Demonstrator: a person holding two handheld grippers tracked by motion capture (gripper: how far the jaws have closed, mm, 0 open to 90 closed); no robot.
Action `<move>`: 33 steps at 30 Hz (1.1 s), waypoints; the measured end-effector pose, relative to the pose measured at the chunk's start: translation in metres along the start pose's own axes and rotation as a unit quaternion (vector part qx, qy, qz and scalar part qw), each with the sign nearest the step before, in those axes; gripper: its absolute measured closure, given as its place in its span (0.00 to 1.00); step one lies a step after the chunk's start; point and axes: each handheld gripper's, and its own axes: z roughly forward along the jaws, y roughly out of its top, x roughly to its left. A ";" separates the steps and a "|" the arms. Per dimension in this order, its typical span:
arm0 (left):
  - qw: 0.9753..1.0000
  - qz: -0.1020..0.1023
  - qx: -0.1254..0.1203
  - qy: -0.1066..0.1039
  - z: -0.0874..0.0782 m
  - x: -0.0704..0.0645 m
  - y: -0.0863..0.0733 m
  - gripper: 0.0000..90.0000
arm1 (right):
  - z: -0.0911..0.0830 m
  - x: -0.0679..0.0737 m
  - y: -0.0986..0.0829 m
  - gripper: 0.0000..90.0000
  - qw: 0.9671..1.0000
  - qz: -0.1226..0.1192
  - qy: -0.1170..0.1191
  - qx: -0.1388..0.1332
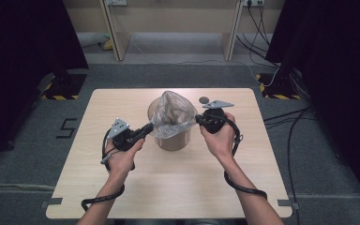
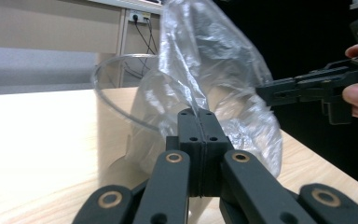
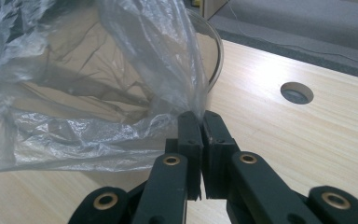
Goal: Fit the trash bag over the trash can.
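Note:
A clear round bin (image 1: 174,140) stands mid-table with a thin clear plastic bag (image 1: 171,112) bunched in and over its mouth. My left gripper (image 1: 149,127) is shut on the bag's left edge. In the left gripper view the jaws (image 2: 198,116) meet on the film, with the bag (image 2: 205,56) rising above the bin's rim (image 2: 116,102). My right gripper (image 1: 198,119) is shut on the bag's right edge. In the right gripper view the jaws (image 3: 199,116) pinch the film (image 3: 98,93) beside the bin's rim (image 3: 218,51).
The wooden table (image 1: 122,187) has a round cable hole (image 1: 204,99) behind the right gripper, also in the right gripper view (image 3: 297,92). Cables trail from both grippers over the front of the table. Dark curtains and floor cables surround the table.

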 end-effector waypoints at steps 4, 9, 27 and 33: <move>1.000 0.004 0.000 0.007 0.001 0.006 -0.005 1.00 | 0.006 -0.002 -0.002 0.94 1.000 0.003 -0.003 0.006; 1.000 -0.001 -0.003 0.024 0.007 0.014 -0.009 1.00 | 0.011 -0.005 -0.001 0.91 1.000 0.003 -0.009 0.003; 0.998 0.055 -0.041 0.009 -0.018 -0.004 0.017 0.55 | -0.017 0.001 0.007 0.74 1.000 -0.019 -0.002 -0.022; 0.998 0.060 0.004 0.002 -0.001 0.004 0.029 0.67 | -0.008 0.000 0.013 0.84 1.000 -0.029 -0.002 -0.009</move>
